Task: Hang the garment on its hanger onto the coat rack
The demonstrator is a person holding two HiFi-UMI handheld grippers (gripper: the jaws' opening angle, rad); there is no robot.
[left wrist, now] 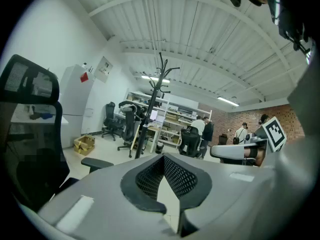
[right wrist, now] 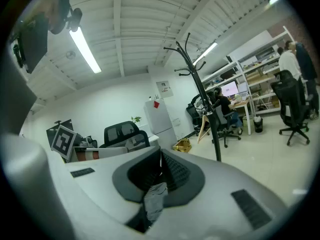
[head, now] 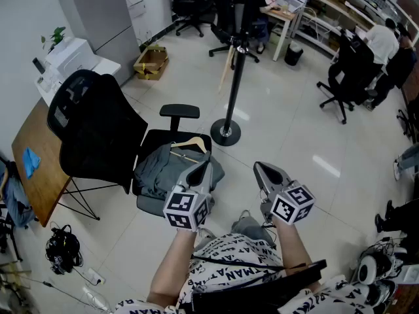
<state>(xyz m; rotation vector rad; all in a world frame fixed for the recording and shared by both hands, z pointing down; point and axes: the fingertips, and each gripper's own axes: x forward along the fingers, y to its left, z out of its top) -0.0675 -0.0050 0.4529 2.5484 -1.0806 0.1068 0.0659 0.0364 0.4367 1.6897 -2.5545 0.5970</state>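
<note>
A grey garment (head: 160,169) lies crumpled on the seat of a black office chair (head: 98,129), with a wooden hanger (head: 190,144) on top of it. The black coat rack (head: 236,77) stands on the floor just behind the chair; it also shows as the coat rack (left wrist: 150,109) and the coat rack (right wrist: 202,99). My left gripper (head: 207,162) hovers over the seat's right edge, shut and empty, seen close as the left gripper (left wrist: 162,157). My right gripper (head: 258,167) is to its right above bare floor, shut. In the right gripper view a small grey scrap sits low between the jaws of the right gripper (right wrist: 161,154).
A wooden table (head: 36,169) and a white printer (head: 69,57) stand left of the chair. A cardboard box (head: 150,63) lies on the floor at the back. Office chairs and seated people (head: 383,41) fill the far right. Cables (head: 62,247) lie at lower left.
</note>
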